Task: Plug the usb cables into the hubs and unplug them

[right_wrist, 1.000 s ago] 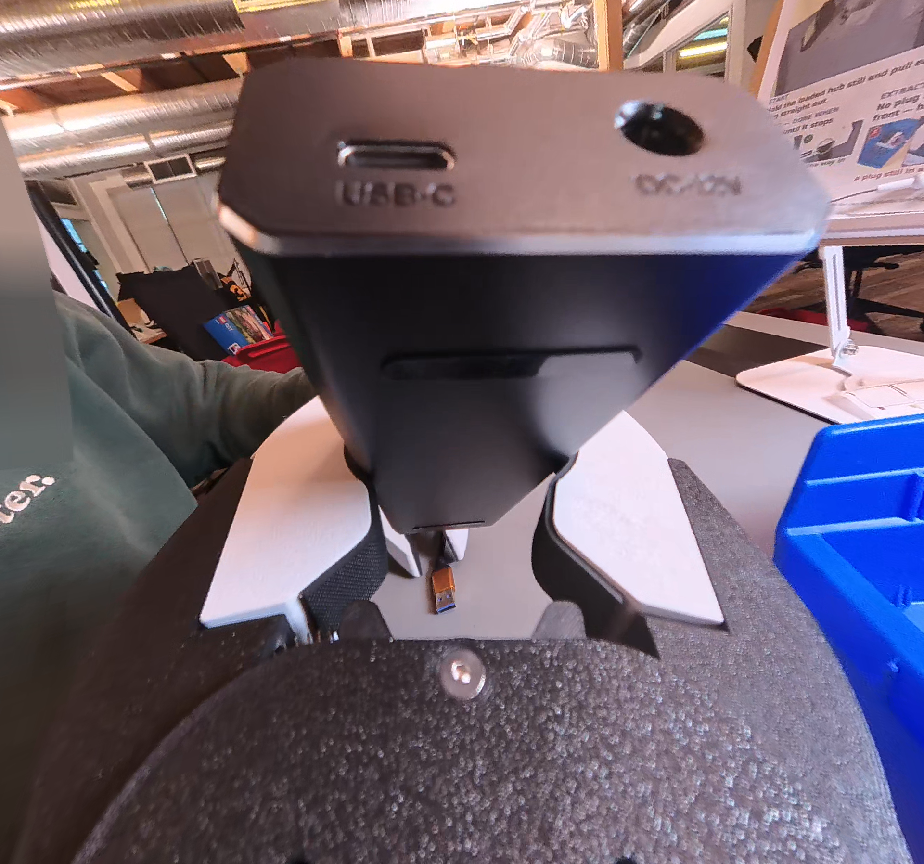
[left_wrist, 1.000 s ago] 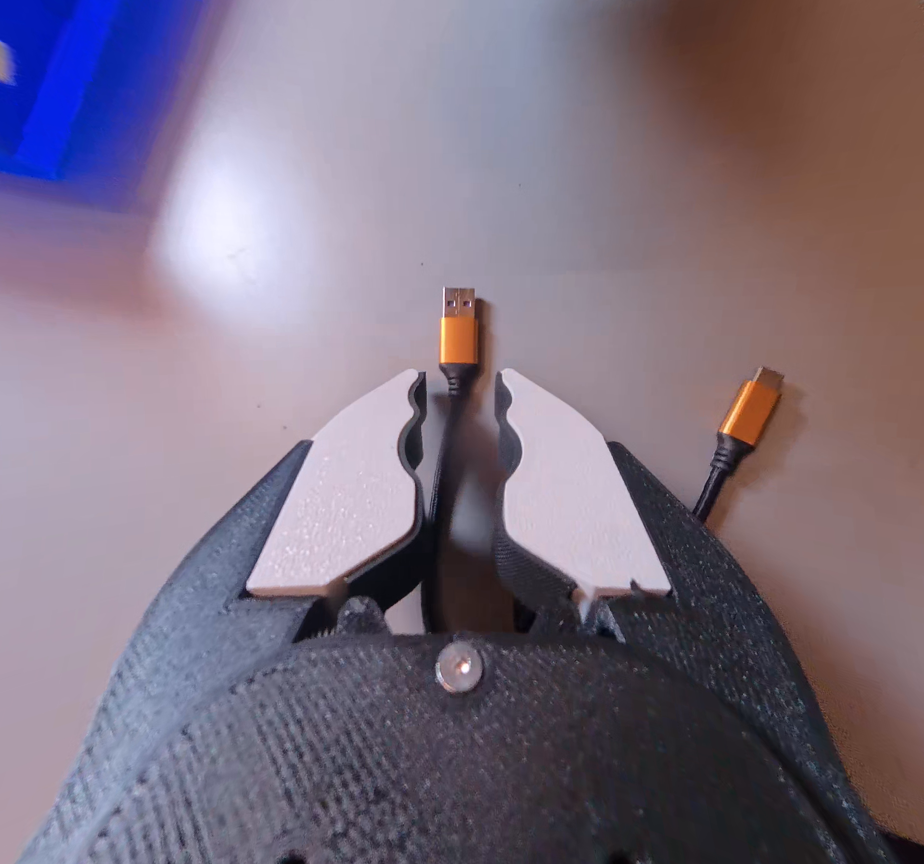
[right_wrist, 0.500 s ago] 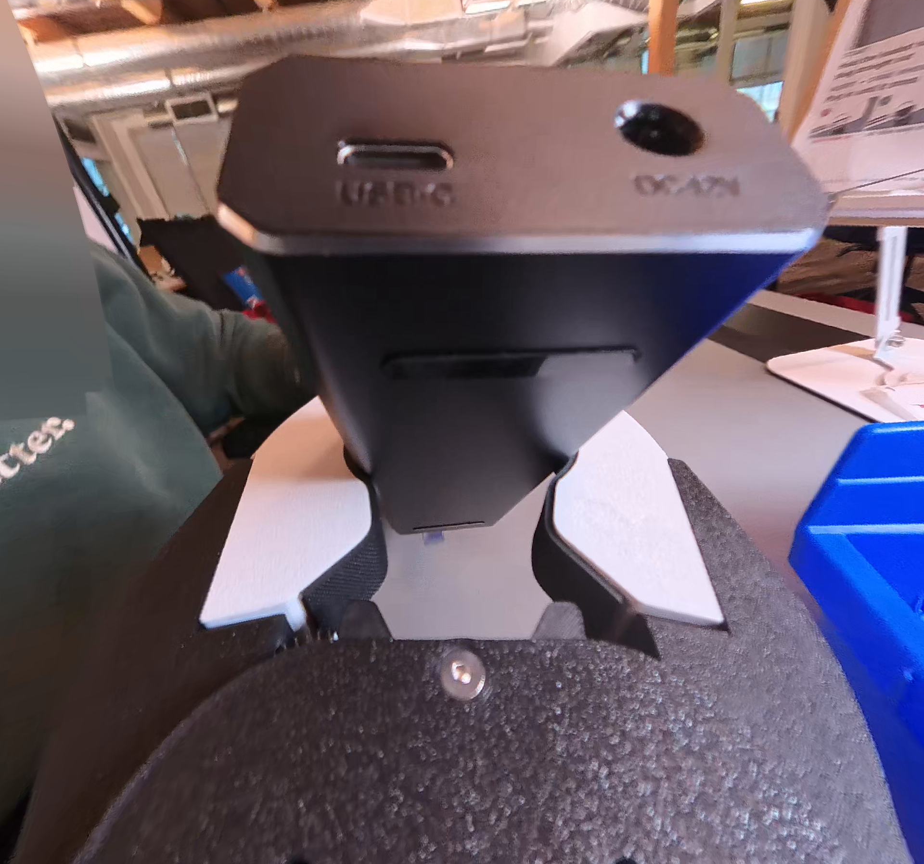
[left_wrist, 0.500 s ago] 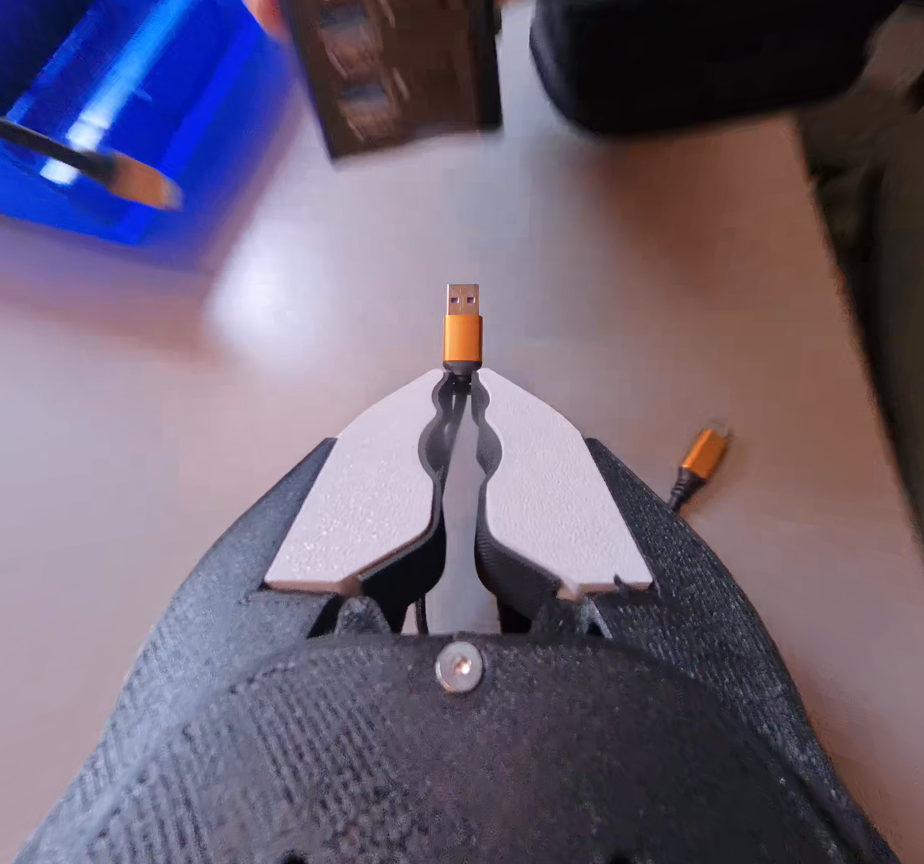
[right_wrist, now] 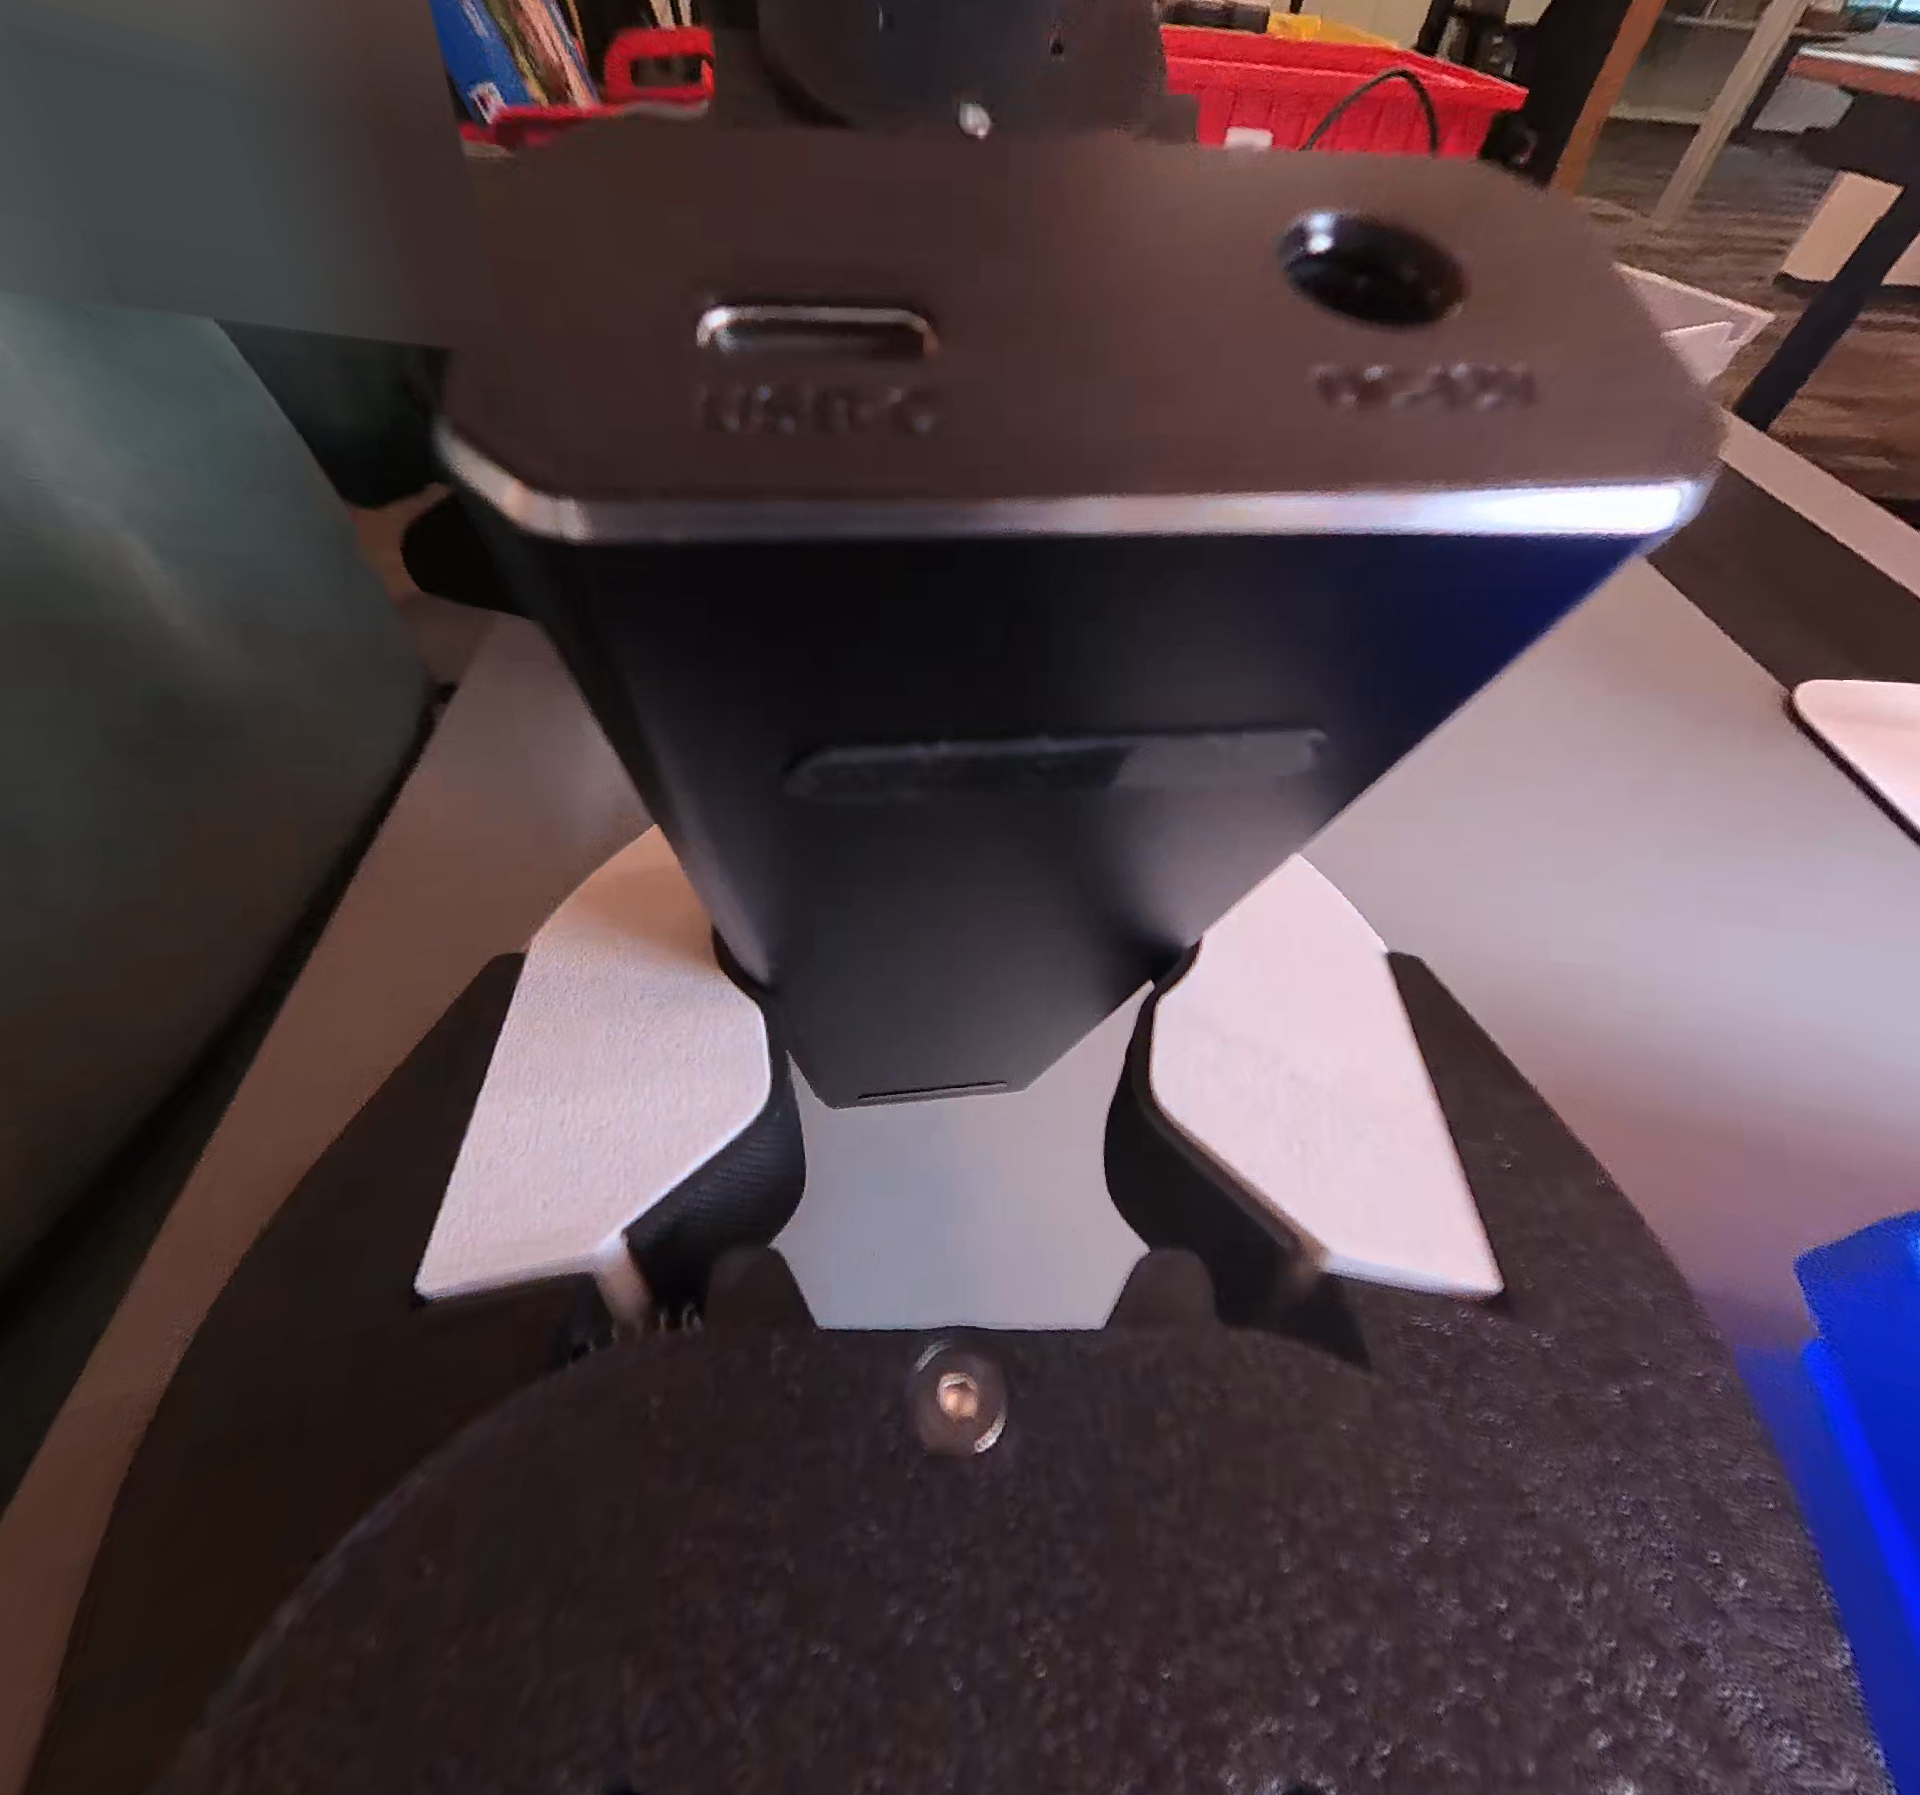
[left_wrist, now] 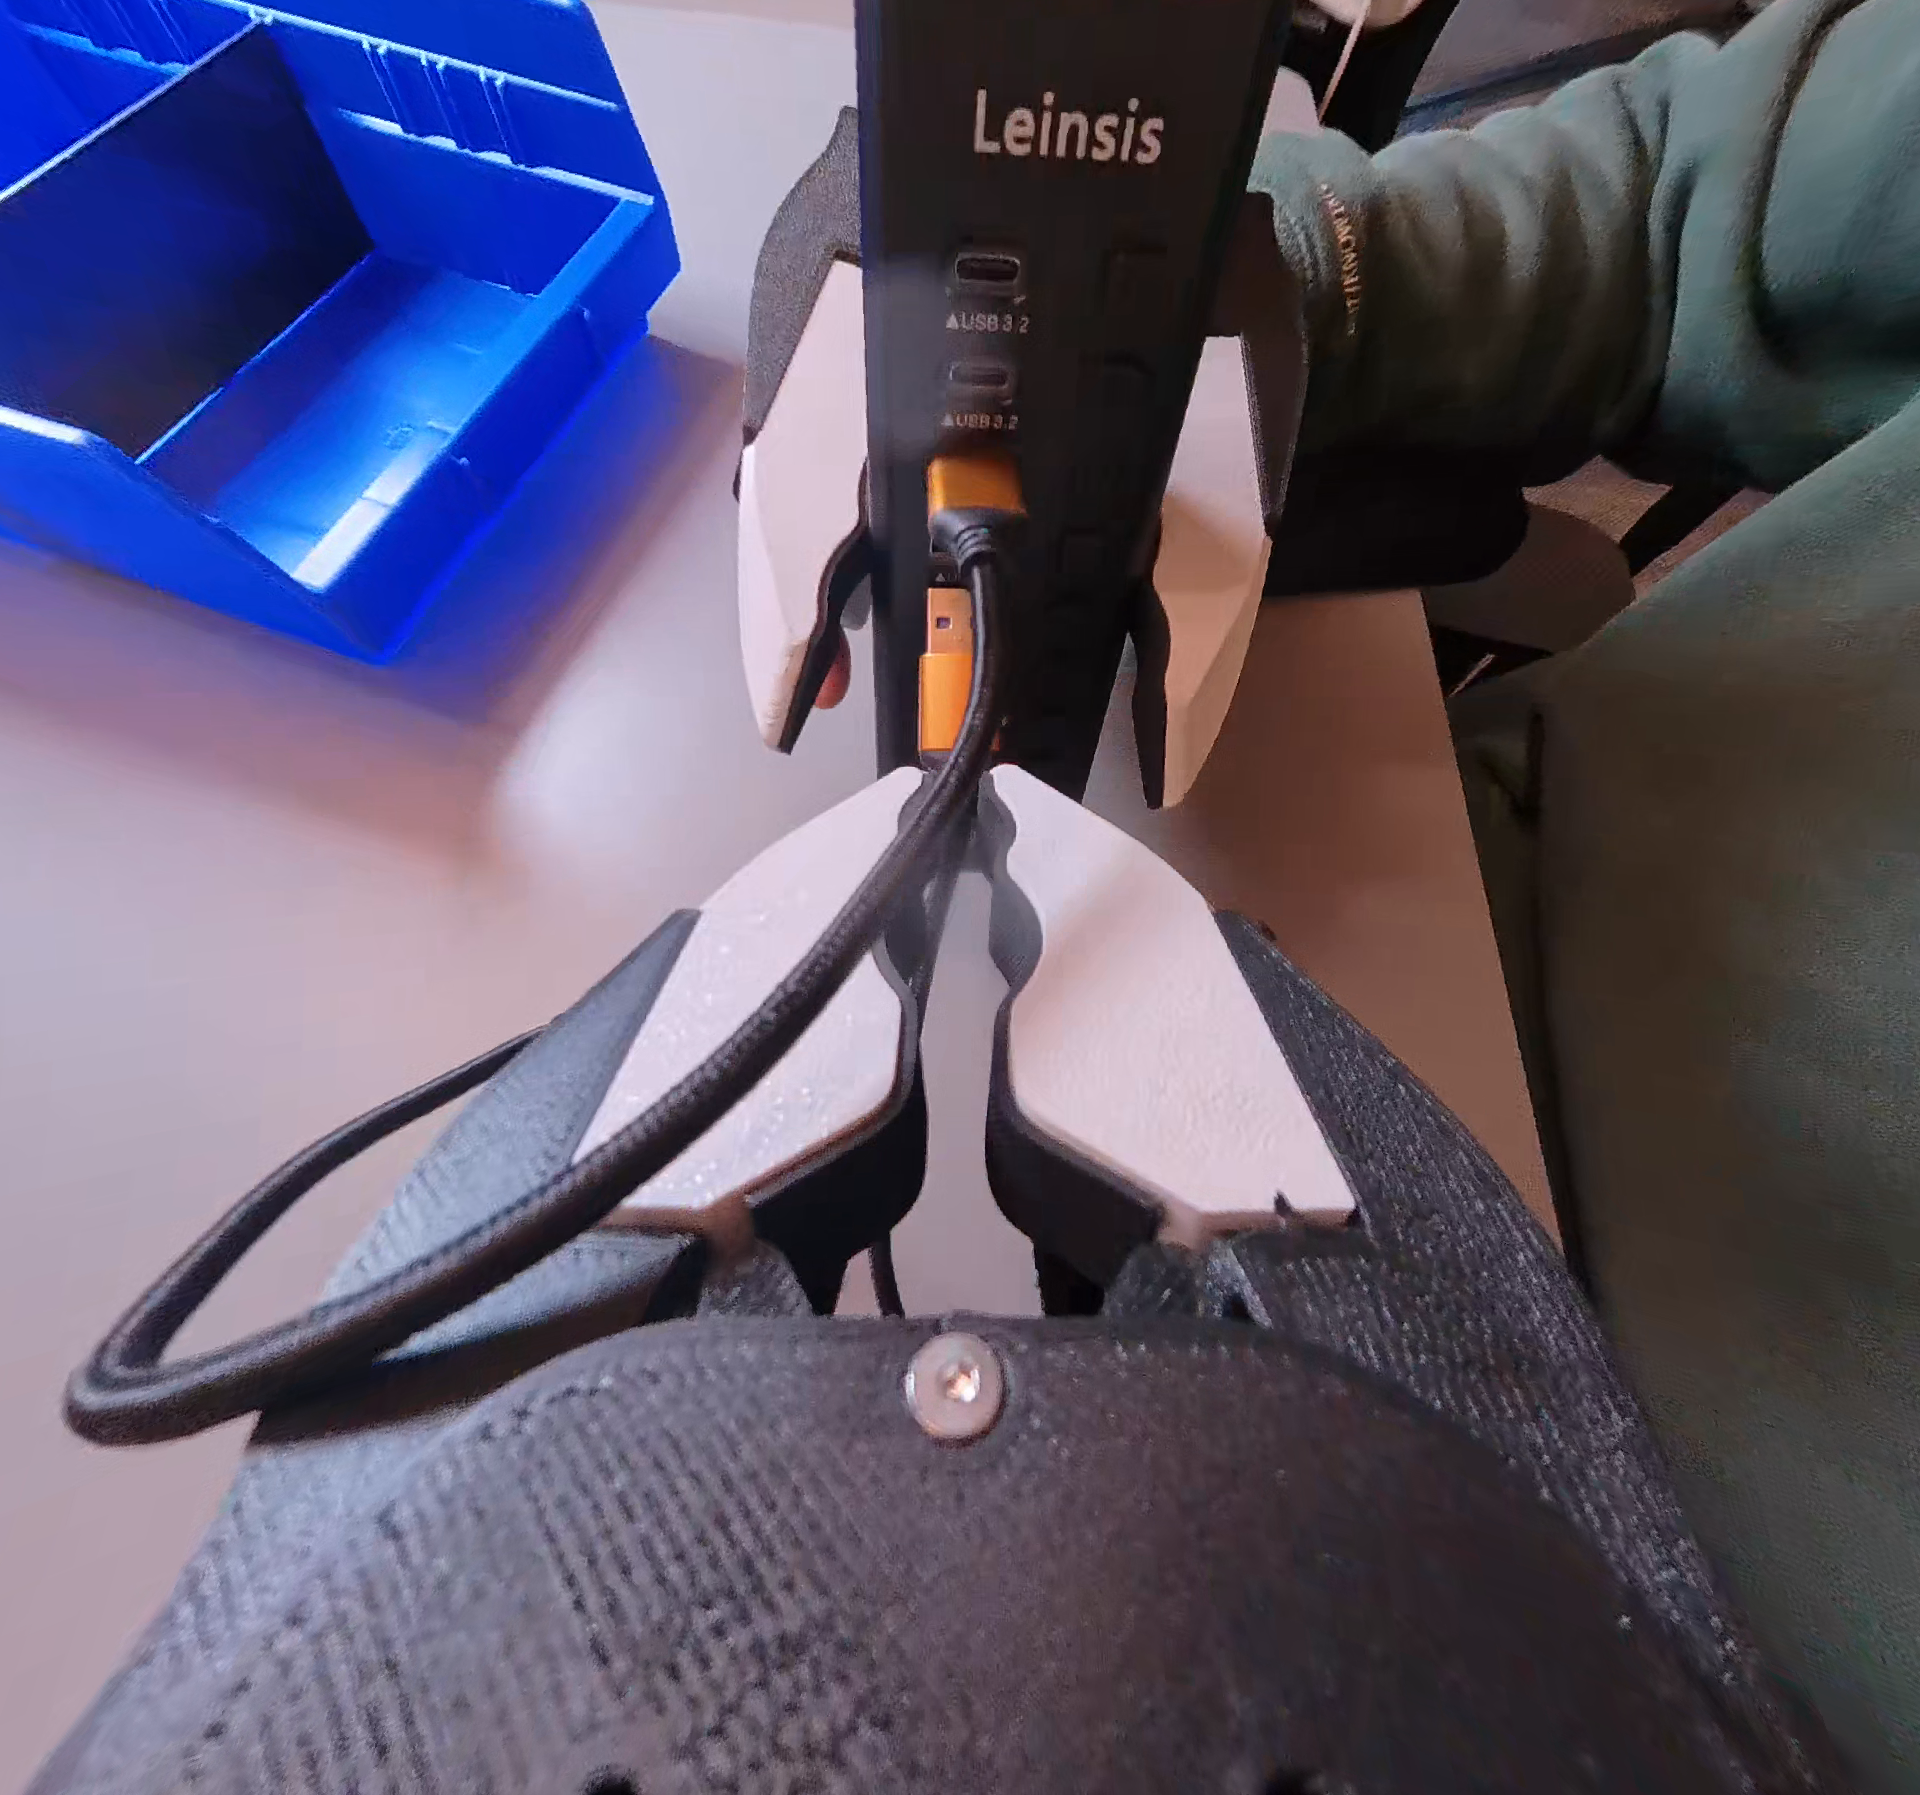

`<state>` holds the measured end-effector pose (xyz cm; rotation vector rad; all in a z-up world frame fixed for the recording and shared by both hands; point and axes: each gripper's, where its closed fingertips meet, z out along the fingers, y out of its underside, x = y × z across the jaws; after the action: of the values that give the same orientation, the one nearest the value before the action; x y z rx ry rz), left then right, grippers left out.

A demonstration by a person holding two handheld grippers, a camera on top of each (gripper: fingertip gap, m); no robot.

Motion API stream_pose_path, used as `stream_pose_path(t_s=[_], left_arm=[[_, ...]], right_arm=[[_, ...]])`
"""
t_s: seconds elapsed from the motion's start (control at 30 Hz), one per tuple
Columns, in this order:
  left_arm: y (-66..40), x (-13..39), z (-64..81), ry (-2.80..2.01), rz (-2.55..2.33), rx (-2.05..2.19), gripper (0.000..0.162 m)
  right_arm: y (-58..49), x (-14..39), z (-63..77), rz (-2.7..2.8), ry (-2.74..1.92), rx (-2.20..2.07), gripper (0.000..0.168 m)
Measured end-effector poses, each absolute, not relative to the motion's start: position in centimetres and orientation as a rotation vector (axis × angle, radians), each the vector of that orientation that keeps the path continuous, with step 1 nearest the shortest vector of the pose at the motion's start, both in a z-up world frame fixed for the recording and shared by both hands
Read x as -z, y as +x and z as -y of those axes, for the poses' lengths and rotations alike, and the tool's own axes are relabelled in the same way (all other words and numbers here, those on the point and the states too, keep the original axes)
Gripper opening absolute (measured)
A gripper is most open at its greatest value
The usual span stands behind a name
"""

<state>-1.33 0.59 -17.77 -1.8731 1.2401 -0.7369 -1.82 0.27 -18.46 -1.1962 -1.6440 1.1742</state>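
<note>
Between left fingers [left_wrist: 831, 1007], pinched cable [left_wrist: 727, 1049].

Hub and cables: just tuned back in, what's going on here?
The right gripper is shut on the black hub, holding it upright over the table. One orange plug is already seated in the hub, its cable looping over the left gripper. The left gripper is shut on a second orange USB-A plug, its tip at the next port down, not yet pushed in. The blue bin sits to the left.
</note>
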Motion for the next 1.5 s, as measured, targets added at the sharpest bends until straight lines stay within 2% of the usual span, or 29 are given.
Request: stream_pose_path(t_s=[0.67, 0.87, 1.5], left_arm=[[-1.9, 17.2, -0.7, -2.049, -1.668, 0.304, 0.006], [-1.3, 16.2, -1.2, -2.023, -1.643, 0.38, 0.006], [0.1, 14.7, -1.5, -1.781, -1.354, 0.596, 0.006]], right_arm=[[-1.9, 20.1, -0.8, 1.737, -1.269, -0.925, 0.072], [-1.4, 19.9, -1.6, 1.717, -1.28, -0.861, 0.072], [-1.7, 18.3, -0.9, 1.56, -1.28, -1.175, 0.072]])
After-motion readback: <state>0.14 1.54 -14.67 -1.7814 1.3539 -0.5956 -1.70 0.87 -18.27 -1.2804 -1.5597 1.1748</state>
